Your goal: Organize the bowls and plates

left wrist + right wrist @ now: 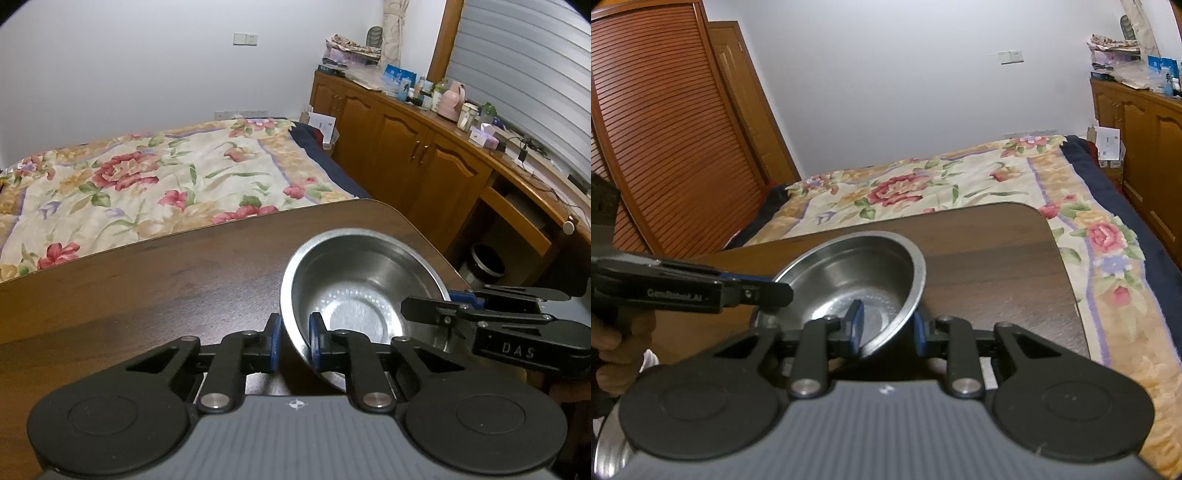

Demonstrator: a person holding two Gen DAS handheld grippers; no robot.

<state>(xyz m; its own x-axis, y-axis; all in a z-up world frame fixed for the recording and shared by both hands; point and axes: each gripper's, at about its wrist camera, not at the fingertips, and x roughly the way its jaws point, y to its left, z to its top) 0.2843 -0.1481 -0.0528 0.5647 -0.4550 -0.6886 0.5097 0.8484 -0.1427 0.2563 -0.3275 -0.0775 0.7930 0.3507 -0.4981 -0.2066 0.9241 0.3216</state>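
A stainless steel bowl (pixel 354 291) is held tilted above the dark wooden table (pixel 147 288). My left gripper (pixel 294 341) straddles the bowl's left rim, one blue pad inside and one outside, with a small gap showing. My right gripper (pixel 458 299) comes in from the right onto the opposite rim. In the right wrist view the bowl (pixel 857 280) sits between my right gripper's (pixel 888 332) pads, which straddle its near rim. The left gripper (pixel 753 291) meets the bowl's left rim there.
A bed with a floral quilt (pixel 147 177) lies beyond the table's far edge. Wooden cabinets (pixel 406 147) with cluttered tops line the right wall. A louvred wooden door (pixel 665 129) stands at the left. A metal edge (pixel 609 450) shows at the lower left.
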